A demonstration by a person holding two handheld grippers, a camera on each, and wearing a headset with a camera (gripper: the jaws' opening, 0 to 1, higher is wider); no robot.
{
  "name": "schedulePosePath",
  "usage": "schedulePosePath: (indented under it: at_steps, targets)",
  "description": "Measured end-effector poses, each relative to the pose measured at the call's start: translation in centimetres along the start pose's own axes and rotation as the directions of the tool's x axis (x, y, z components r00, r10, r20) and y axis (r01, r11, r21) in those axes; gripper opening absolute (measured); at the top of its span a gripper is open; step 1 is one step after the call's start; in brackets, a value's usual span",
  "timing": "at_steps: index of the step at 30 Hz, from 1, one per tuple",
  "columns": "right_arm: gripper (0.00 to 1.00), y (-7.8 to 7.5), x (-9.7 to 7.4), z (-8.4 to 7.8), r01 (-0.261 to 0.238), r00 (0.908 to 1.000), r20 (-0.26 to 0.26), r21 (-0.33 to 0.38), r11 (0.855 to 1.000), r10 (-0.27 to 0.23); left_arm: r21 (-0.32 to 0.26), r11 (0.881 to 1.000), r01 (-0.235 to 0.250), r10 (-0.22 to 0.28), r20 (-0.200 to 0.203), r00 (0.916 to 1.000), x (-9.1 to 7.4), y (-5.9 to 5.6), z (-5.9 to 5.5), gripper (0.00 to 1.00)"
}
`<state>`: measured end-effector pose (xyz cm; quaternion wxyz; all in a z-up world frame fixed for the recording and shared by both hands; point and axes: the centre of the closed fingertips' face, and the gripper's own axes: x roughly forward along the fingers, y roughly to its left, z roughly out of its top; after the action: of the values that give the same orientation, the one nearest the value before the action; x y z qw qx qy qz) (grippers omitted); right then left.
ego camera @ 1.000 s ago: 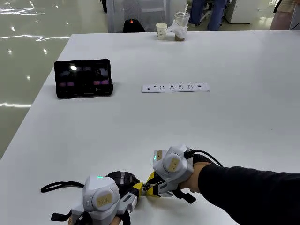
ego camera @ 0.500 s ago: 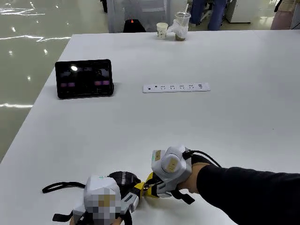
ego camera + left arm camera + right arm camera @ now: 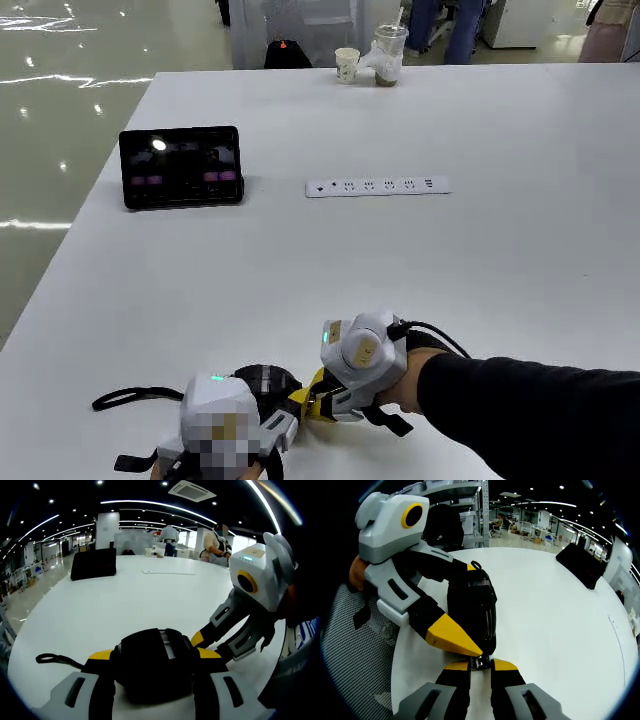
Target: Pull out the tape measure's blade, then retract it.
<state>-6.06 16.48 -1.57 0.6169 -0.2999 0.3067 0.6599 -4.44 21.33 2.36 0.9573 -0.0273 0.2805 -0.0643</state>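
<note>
Nothing has moved: left gripper (image 3: 156, 655) clamps tape measure (image 3: 472, 607), right gripper (image 3: 481, 665) pinches its blade tip (image 3: 480, 660).
Ahead: tablet (image 3: 181, 166), power strip (image 3: 377, 186) (cups (image 3: 346, 65) beyond, contents unclear).

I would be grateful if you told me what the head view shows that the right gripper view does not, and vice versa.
From the head view: the tablet's lit screen, the power strip's sockets, and the person's dark sleeve. From the right gripper view: the right gripper's jaws closed on the blade tip, seen close up, and a shelving rack behind. Shared: the black tape measure held between the left gripper's jaws, on the white table.
</note>
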Motion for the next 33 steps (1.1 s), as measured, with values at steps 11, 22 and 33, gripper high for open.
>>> schedulePosePath:
  at_steps: [11, 22, 33]
  targets:
    - [0.13, 0.1, 0.1, 0.0, 0.033, 0.9994, 0.002, -0.032, 0.999, -0.033, 0.006, 1.0, 0.0, 0.0, 0.003, 1.0, 0.0, -0.1, 0.0, 0.59]
    - [0.12, 0.0, -0.6, -0.6, 0.061, 0.9981, -0.011, -0.041, 0.997, -0.061, 0.068, 0.998, -0.003, 0.003, 0.002, 1.0, 0.0, -0.1, 0.0, 0.59]
    - [0.14, -0.5, -2.6, -0.8, 0.105, 0.9943, 0.019, -0.003, 0.994, -0.105, 0.018, 0.999, 0.05, -0.05, -0.015, 0.9987, -0.4, -0.2, -0.3, 0.63]
